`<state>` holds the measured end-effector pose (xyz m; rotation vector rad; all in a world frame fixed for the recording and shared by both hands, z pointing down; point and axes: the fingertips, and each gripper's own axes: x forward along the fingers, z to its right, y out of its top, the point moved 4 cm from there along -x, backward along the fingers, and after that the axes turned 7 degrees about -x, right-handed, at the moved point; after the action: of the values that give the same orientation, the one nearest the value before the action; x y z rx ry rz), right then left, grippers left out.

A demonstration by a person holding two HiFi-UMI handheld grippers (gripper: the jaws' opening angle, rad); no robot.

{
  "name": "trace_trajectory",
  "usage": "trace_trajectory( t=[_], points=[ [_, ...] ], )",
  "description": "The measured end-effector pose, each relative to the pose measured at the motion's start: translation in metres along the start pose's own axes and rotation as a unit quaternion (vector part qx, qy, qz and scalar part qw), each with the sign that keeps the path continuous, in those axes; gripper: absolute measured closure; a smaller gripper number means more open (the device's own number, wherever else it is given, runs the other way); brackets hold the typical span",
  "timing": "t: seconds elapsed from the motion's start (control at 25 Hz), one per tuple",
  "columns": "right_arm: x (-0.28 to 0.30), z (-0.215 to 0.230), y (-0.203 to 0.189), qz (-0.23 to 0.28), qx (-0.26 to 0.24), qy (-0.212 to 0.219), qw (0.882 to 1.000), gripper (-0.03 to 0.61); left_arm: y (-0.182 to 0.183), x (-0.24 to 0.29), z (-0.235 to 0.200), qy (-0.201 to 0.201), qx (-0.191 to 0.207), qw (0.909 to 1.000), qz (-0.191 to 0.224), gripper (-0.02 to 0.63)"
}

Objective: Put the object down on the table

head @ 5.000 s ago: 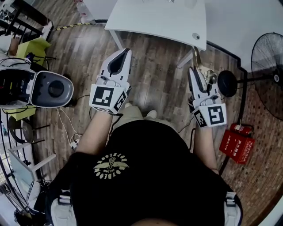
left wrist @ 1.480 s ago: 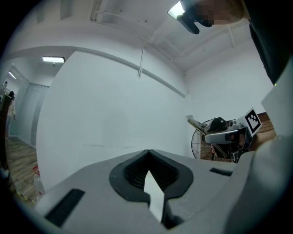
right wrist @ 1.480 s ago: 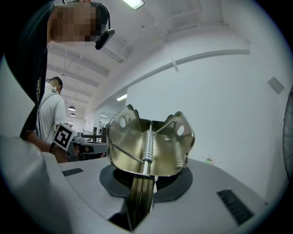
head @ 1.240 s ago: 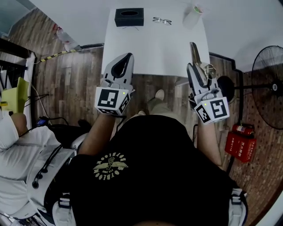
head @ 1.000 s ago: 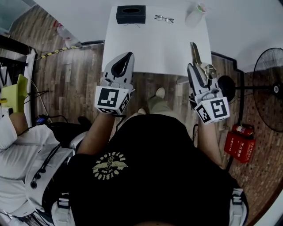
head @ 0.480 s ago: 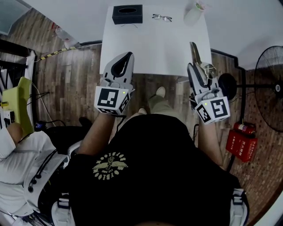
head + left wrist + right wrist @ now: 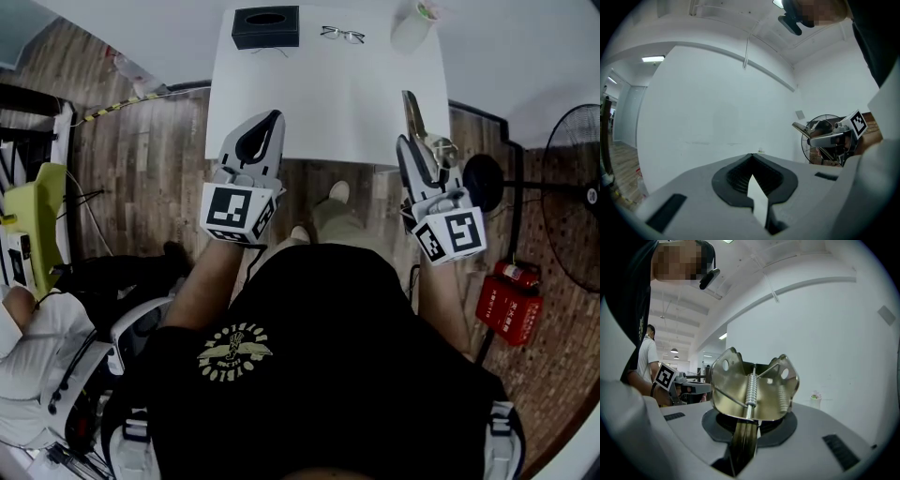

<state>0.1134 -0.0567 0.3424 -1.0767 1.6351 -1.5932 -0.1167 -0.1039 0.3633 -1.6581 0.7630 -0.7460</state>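
Table (image 7: 328, 103) nearer; right gripper's (image 7: 410, 146) clip (image 7: 412, 112) points lengthwise toward it.

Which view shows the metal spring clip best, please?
The right gripper view: the metal spring clip fills it, clamped in the right tool. The head view shows only its edge; the left gripper view shows it tiny.

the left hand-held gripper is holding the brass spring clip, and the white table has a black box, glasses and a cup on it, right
Not the left one. The right hand-held gripper holds the brass spring clip, as the right gripper view shows; the left hand-held gripper is shut on nothing. The white table does carry a black box, glasses and a cup.
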Motion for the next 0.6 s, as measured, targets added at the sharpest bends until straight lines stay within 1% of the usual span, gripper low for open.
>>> trace_trajectory(
  t=[0.28,0.6],
  points=[
    [0.021,0.024,-0.009,-0.005,0.007,0.008,1.000,0.514,-0.003,0.031,-0.006,0.006,-0.003,1.0000,-0.005,0.607],
    [0.058,0.058,-0.005,-0.001,0.007,0.020,1.000,0.514,0.004,0.077,-0.019,0.012,-0.004,0.9999,-0.004,0.607]
  ],
)
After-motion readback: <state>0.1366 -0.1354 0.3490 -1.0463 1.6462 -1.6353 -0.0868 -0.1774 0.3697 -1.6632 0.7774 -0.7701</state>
